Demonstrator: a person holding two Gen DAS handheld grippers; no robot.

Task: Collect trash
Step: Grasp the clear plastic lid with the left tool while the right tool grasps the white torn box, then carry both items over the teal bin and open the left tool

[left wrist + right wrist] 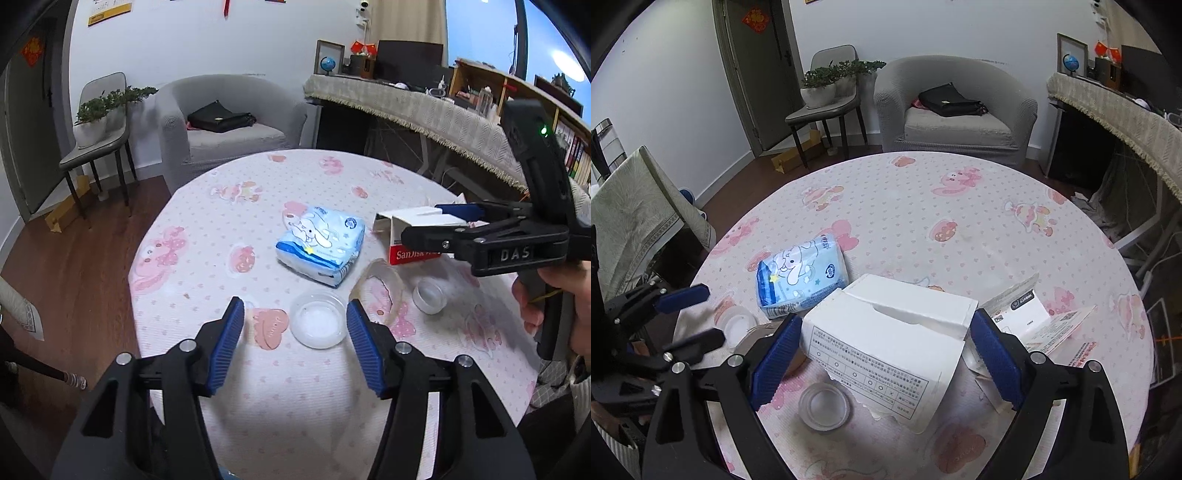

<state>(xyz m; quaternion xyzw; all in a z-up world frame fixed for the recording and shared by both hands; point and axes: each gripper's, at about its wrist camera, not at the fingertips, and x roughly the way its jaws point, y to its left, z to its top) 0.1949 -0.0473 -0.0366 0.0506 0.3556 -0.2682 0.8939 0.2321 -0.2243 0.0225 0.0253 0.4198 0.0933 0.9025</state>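
Note:
My right gripper (882, 352) has its blue pads on both sides of a white SanDisk carton (886, 332), shut on it and holding it off the round table (942, 206). The carton also shows in the left wrist view (410, 236) in the right gripper (436, 221). My left gripper (295, 347) is open and empty, low over the table, with a clear round lid (319, 325) just beyond its fingertips. A tape ring (380, 291) and a small clear cup (430, 295) lie to its right. The cup also shows under the carton (824, 405).
A blue tissue pack (321, 245) lies mid-table, also in the right wrist view (801, 278). Torn packaging and leaflets (1038, 321) lie on the table's right side. A grey armchair (956, 110), a chair with plants (827, 96) and a covered desk (424, 107) stand beyond.

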